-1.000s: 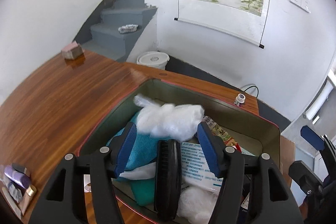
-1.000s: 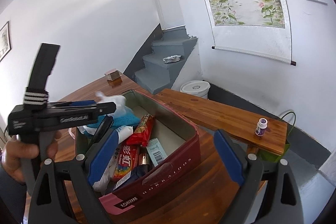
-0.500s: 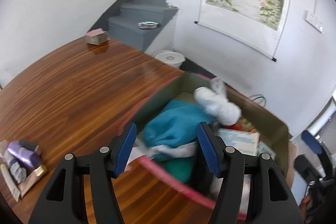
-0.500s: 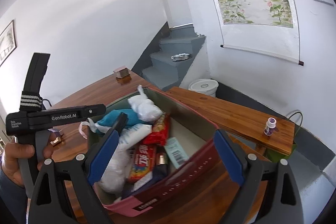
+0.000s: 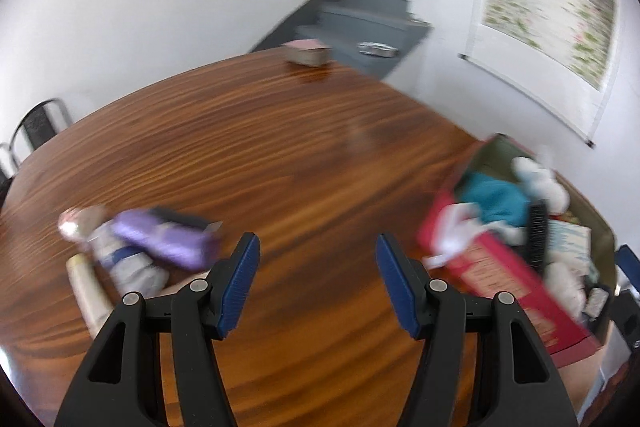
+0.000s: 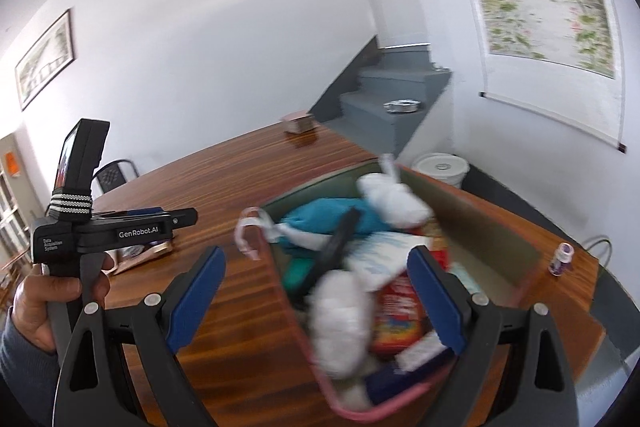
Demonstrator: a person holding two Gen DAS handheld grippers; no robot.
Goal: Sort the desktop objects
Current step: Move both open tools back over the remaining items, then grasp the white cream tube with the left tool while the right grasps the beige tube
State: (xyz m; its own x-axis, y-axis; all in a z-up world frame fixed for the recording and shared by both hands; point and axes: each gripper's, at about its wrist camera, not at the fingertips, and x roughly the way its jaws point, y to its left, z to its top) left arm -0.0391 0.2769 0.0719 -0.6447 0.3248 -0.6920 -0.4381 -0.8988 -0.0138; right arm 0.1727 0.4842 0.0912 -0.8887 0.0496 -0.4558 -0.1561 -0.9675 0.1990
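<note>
Looking along my left tongs, I see them released, nothing between the blue pads, only bare table under the gap. Near the table's left edge lies a small pile not yet sorted: a purple pouch, something grey-and-blue, a cream tube; blur hides the rest. Toward the right edge sits the red box, already crowded with a teal cloth, white bundles and a black comb. A small pink block rests alone at the far edge.

Through the right view, my right tongs hang over the box, spread wide and grasping nothing; the pads touch none of the contents. Inside I make out the cloth, a white bundle, the comb standing on a slant, a red snack pack and paper packets. My left hand with its tongs is over the left part of the table. A little bottle stands on the bench behind the box.

I judge most of it done, the pile being what remains.
</note>
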